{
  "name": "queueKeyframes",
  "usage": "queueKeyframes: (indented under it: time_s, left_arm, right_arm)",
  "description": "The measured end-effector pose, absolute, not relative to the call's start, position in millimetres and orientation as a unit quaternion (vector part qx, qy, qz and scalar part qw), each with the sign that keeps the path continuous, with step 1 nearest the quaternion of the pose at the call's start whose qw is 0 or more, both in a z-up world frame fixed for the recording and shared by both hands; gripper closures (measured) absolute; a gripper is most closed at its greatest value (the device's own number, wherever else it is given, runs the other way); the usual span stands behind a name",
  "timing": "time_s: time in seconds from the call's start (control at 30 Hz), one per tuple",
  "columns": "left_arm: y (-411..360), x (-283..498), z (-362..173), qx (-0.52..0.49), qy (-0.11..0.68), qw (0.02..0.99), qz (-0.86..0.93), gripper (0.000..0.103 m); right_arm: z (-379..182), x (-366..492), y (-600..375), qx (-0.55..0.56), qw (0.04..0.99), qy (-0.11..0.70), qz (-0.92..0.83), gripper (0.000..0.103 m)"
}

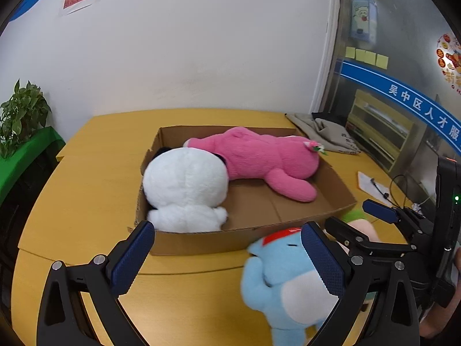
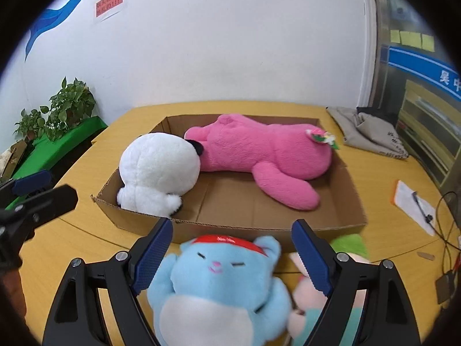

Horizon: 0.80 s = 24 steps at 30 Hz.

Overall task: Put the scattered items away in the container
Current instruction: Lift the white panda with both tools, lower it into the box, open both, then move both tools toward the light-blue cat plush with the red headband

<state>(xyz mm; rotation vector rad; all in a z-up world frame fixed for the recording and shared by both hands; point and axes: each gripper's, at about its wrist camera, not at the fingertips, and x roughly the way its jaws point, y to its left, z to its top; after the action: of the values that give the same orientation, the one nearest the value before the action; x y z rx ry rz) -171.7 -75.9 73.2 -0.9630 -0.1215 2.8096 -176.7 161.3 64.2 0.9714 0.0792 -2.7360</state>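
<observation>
An open cardboard box (image 1: pixel 288 207) (image 2: pixel 343 190) lies on the yellow table and holds a white plush (image 1: pixel 184 187) (image 2: pixel 158 170) and a pink plush (image 1: pixel 259 158) (image 2: pixel 259 150). A light blue plush with a red headband (image 2: pixel 219 282) (image 1: pixel 285 282) lies in front of the box, between the wide-open fingers of my right gripper (image 2: pixel 233 256); whether the pads touch it I cannot tell. A pink and green plush (image 2: pixel 354 250) lies just to its right. My left gripper (image 1: pixel 230 256) is open and empty, with the blue plush against its right finger.
A grey folded cloth (image 2: pixel 371 132) lies at the table's far right. A notepad with a pen (image 2: pixel 415 204) and cables (image 2: pixel 446 230) lie at the right edge. A potted plant (image 2: pixel 69 106) stands on a green surface at the left.
</observation>
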Motion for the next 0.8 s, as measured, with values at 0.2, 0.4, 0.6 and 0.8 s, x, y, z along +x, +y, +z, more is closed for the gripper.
queueKeyframes:
  time_s: [0.2,0.4,0.6,0.8]
  left_arm:
    - [-59.9,-158.2,78.2,-0.321,-0.042,0.084,0.943,0.000]
    - [-53.3,-149.3,78.8,-0.320,-0.041,0.090,0.942,0.000]
    - [-48.8,-146.0,78.7,-0.323,-0.040,0.095,0.941,0.000]
    - [-46.6,-145.0,77.6,-0.325,-0.041,0.100,0.939,0.000]
  right_arm:
    - [72.6,-158.8,174.9,0.320,0.118,0.027,-0.940,0.018]
    - [77.6,-151.9,179.0,0.314,0.119,0.029,-0.941,0.018]
    - [75.5,-148.4,180.7,0.318,0.118,0.028,-0.940,0.018]
    - [74.3,-146.1,180.9,0.320,0.117,0.029,-0.940,0.018]
